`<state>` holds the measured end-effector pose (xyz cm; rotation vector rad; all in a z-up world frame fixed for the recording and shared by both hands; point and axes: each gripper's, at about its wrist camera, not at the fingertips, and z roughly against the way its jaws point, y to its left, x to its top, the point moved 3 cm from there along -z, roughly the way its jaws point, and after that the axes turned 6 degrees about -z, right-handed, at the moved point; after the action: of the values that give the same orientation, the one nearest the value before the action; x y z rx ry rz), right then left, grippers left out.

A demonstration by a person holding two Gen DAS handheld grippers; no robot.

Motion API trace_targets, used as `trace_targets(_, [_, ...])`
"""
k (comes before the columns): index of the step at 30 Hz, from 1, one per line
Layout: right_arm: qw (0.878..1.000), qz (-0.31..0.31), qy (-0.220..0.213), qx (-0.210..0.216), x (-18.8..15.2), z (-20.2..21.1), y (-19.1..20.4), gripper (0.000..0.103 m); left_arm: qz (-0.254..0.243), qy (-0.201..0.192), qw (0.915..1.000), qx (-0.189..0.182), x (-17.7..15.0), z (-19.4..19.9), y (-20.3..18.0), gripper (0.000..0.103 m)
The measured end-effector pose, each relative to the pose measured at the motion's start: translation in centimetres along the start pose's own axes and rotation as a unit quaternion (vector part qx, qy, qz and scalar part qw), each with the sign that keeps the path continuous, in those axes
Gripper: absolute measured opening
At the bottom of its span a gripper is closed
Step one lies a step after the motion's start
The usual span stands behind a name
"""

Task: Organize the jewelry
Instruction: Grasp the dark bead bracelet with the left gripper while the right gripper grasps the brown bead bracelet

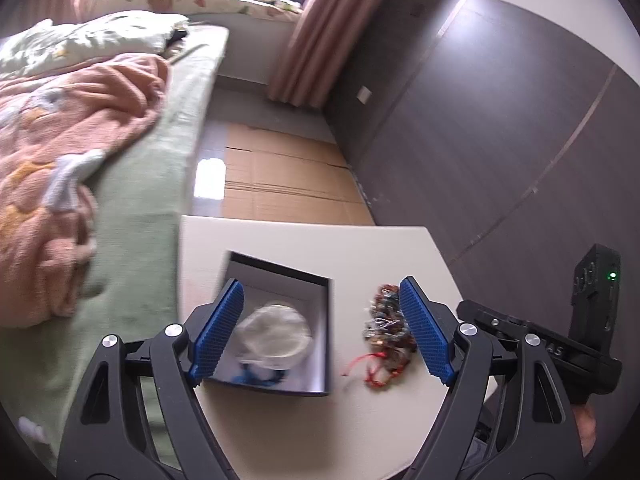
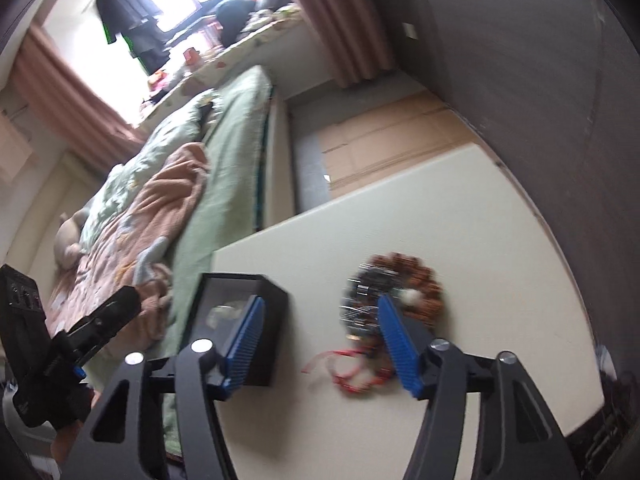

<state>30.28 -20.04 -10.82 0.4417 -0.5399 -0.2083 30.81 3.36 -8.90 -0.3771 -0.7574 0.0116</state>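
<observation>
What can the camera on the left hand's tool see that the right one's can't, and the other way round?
Only the left view looks down into the open dark box and shows a white pouch lying inside. Only the right view shows a brown bead ring behind the pile and hanging clothes at the window. Both show the white table, the jewelry pile with red cord beside the box, and the bed.

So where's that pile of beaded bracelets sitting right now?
The beaded bracelets lie in a heap on the white table, just right of the open dark box. In both wrist views they sit by the right-hand blue finger, not gripped.
</observation>
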Motion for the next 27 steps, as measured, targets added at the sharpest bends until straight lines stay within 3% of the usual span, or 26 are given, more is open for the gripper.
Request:
trace_targets(3, [1.000, -0.018, 0.000, -0.011, 0.0, 0.2, -2.3, 0.046, -0.024, 0.013, 0.9995, -0.016, -0.3, -1.4, -2.5, 0.077])
trace_targets(13, [0.998, -0.060, 0.003, -0.019, 0.3, 0.0, -7.8, 0.037, -0.081, 0.081, 0.9922, -0.048, -2.1, -6.8, -8.3, 0.041])
trace_targets(21, [0.996, -0.086, 0.010, -0.012, 0.2, -1.3, -10.9, 0.035, -0.128, 0.127, 0.9822, -0.055, -3.4, -11.2, -11.9, 0.028])
trace_targets(27, [0.995, -0.095, 0.014, -0.004, 0.2, -1.9, -12.2, 0.034, -0.157, 0.158, 0.9740, -0.043, -4.4, -14.4, -13.8, 0.028])
